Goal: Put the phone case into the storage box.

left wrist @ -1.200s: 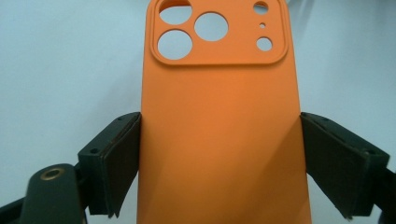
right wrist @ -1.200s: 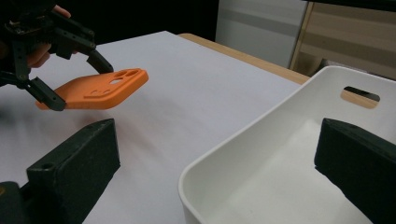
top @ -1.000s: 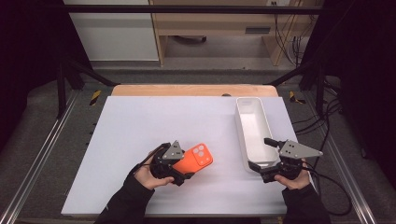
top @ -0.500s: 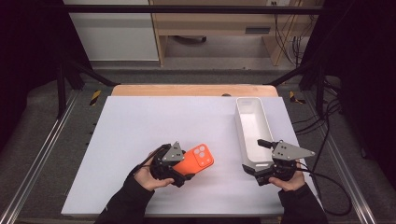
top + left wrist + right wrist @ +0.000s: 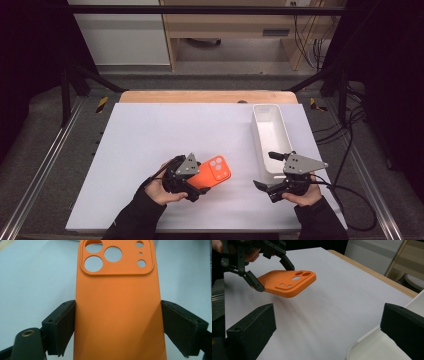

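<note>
Right hand-held gripper [image 5: 274, 172] shifted left; jaws apart.

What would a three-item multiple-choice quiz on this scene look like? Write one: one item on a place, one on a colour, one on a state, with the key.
1. Where does the white tray stand?
A. at the table's right side, ahead of the right gripper
B. at the left edge
C. under the phone case

2. What colour is the phone case?
A. blue
B. orange
C. black

3. How does the left gripper stand?
A. open and empty
B. resting in the tray
C. shut on the phone case, held clear of the table

Key: 1 A, the high view shows the tray at the right, its near end by the right gripper. 2 B, it is orange in every view. 3 C, the left gripper view shows both pads on the case's long edges, and the right gripper view shows it off the white tabletop.
</note>
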